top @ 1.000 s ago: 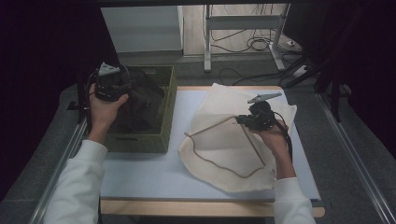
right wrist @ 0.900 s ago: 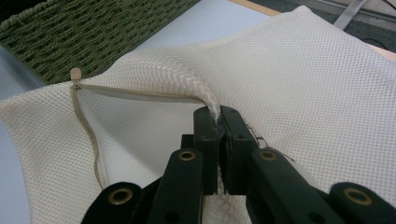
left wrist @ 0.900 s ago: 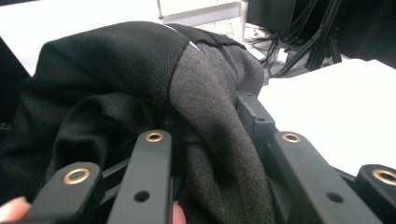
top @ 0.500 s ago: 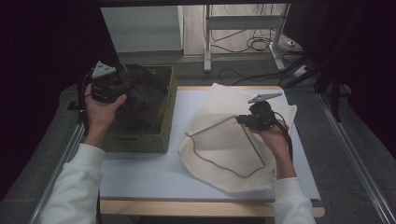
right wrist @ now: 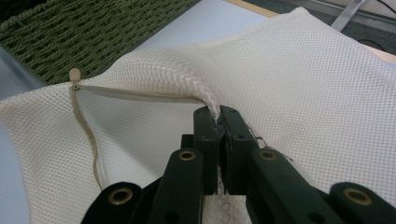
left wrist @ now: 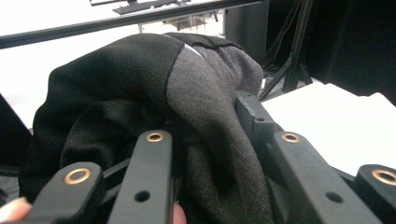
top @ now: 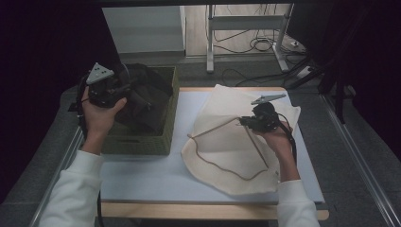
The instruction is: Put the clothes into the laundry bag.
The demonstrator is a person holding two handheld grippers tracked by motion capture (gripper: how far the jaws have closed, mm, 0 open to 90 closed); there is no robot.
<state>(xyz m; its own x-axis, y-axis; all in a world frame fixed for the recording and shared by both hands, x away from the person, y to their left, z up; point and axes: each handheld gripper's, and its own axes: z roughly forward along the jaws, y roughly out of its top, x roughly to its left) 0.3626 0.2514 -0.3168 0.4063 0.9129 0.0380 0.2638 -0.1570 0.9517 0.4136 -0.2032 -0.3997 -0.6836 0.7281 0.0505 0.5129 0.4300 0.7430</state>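
High view: left gripper (top: 118,90) held up over green woven basket (top: 142,137) at table's left, clamped on dark garment (top: 142,97). Garment lifted partly, rest still bunched inside basket. Grey three-cornered plate on top of gripper, cable trailing down by left hand (top: 97,111). Right gripper (top: 243,122) over cream mesh bag (top: 236,146), which lies spread on pale blue tabletop (top: 142,175) right of basket. Jaws pointing left, pinching bag's top layer near tan zipper line (top: 213,128); fabric tented up there. Right hand (top: 276,137) behind it, white sleeves on both arms.

Left gripper view: black jaws wide apart but packed with dark garment (left wrist: 140,93) — black knit plus grey panel draped over and between them, so gripping cloth. Fingertip visible at bottom edge. White bag surface off to the right, behind.

Right gripper view: jaws closed tight on a raised fold of mesh bag (right wrist: 299,79), ridge of netting running up-left from pinch point. Tan zipper (right wrist: 135,93) along bag opening, ending in small pull tab (right wrist: 74,73) at left, cord hanging down below it. Green basket (right wrist: 93,32) top left, near bag's edge, strip of blue tabletop between.
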